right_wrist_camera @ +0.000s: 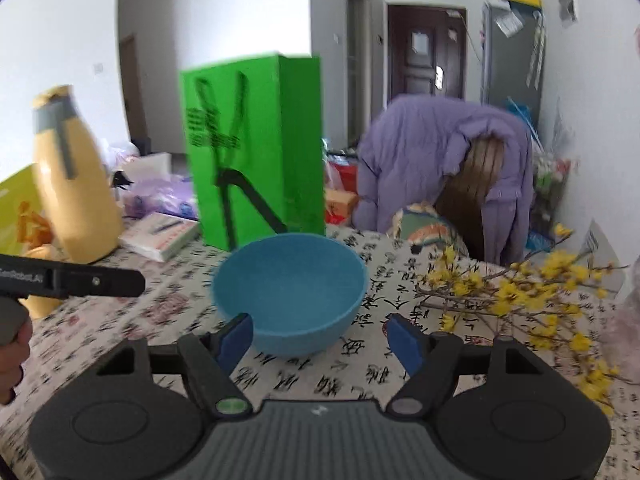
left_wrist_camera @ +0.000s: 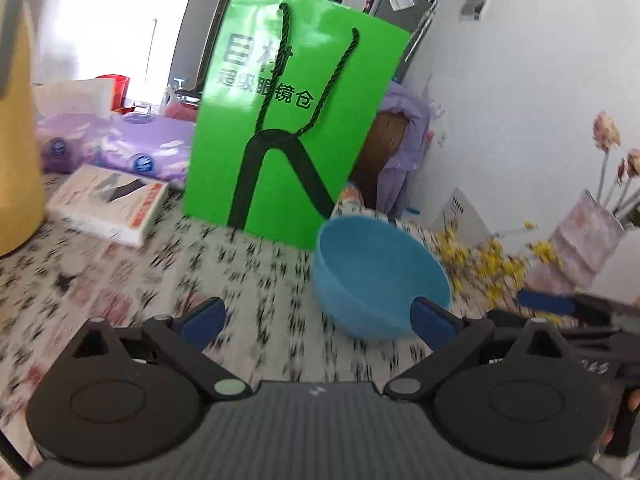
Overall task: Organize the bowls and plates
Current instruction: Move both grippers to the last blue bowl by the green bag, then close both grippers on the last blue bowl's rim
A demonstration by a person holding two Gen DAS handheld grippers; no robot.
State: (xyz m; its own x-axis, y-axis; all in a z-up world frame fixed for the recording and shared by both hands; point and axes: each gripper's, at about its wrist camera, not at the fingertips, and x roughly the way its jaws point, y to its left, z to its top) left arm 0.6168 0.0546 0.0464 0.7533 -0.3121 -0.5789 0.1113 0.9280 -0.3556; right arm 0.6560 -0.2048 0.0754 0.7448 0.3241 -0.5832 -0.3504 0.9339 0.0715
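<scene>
A blue bowl point(left_wrist_camera: 380, 276) stands upright on the patterned tablecloth point(left_wrist_camera: 140, 280). In the left wrist view it sits just beyond my left gripper's right finger. My left gripper point(left_wrist_camera: 318, 322) is open and empty, to the left of the bowl. In the right wrist view the same bowl point(right_wrist_camera: 290, 300) is just ahead of my right gripper point(right_wrist_camera: 324, 338), which is open and empty; its left fingertip point(right_wrist_camera: 236, 334) overlaps the bowl's near wall. The left gripper's finger point(right_wrist_camera: 92, 280) shows at the left edge, and the right gripper's finger point(left_wrist_camera: 548, 300) at the right edge of the left wrist view.
A green paper bag point(right_wrist_camera: 256, 148) stands behind the bowl. A yellow bottle point(right_wrist_camera: 72, 184) and a white box point(right_wrist_camera: 164, 236) are at the left. Yellow flower twigs point(right_wrist_camera: 520, 292) lie at the right. A purple jacket point(right_wrist_camera: 440, 160) hangs on a chair beyond the table.
</scene>
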